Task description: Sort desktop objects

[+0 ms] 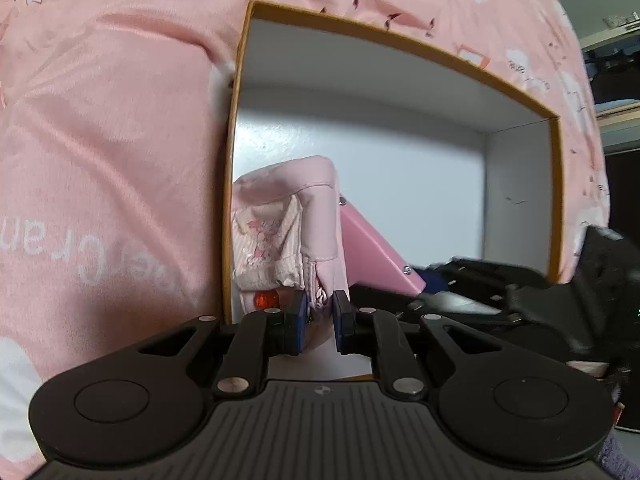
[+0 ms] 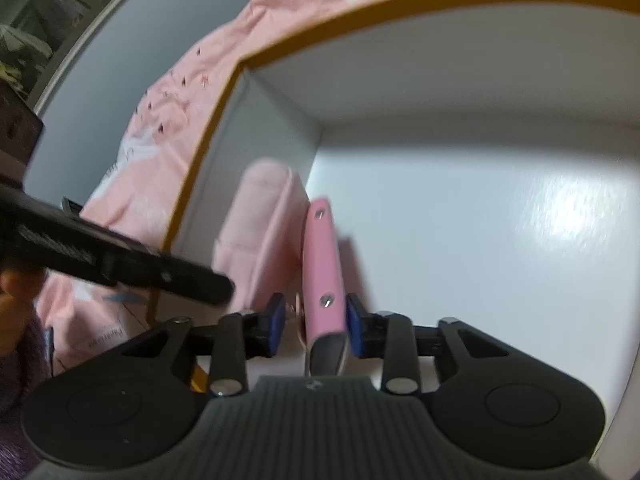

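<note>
My left claw (image 1: pixel 320 320) and right claw (image 2: pixel 316 326) are black, with blue pads, silver rivets and ribbed grey bodies.

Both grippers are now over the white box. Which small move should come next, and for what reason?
Probably lift the right gripper straight back. Its jaws stand apart from the pink tool, which already lies inside the white box beside the pink pouch. The left gripper is shut on the pouch's zipper end, so it likely releases afterwards.

A soft pink pouch (image 1: pixel 292 220) and a pink stapler (image 2: pixel 322 264) lie together in the white box (image 1: pixel 400 168)'s corner
</note>
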### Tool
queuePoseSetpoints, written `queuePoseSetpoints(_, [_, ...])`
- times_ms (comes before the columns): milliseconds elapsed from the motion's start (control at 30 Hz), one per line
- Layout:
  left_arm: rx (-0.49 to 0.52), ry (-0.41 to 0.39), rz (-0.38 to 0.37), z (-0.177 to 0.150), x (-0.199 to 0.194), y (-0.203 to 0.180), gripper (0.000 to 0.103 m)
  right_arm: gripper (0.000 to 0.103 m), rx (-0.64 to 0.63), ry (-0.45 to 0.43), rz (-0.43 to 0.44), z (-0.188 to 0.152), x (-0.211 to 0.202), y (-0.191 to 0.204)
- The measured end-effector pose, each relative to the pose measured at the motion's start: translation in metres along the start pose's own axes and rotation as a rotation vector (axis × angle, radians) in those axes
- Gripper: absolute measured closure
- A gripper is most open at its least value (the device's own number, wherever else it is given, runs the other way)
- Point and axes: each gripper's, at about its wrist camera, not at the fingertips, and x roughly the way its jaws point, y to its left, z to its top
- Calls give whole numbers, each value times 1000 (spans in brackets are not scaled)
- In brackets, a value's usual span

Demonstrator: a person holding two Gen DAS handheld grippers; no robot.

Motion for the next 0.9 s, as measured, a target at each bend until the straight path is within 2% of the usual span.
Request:
queuePoseSetpoints(33, [2,-9,-12,-1,-4,-1,88,67,0,10,-2,-2,3,0])
queuePoseSetpoints(100, [10,-21,-34,-3,-13,-3,88,83,6,25,-10,-4,4,1])
queuePoseSetpoints(367, [-45,13,-102,1,-41,-2,88,84,-30,-35,18,11,-40,14])
queuePoseSetpoints(467, [-102,31,-119,7,-40,11,88,84,-62,-8,-21,19,-40,19])
queuePoseSetpoints(567, [-131,12,-131,6,-32,20,87,84,-51,37,-24,18,-27,20])
queuePoseSetpoints(667, [-130,-48,-118,-5,-33,23,76,84,-32,70,-28,12,-16,14])
queuePoseSetpoints(733, [-79,-91,-79,-14,-37,17,50,84,-14,73,-13,11,-16,11])
queuePoseSetpoints(767, [-35,-111,-61,-21,-39,12,46,84,-2,76,-6,11,-17,9])
queuePoseSetpoints(900, [92,-139,-29,-39,-37,-6,44,84,16,92,10,15,-18,8])
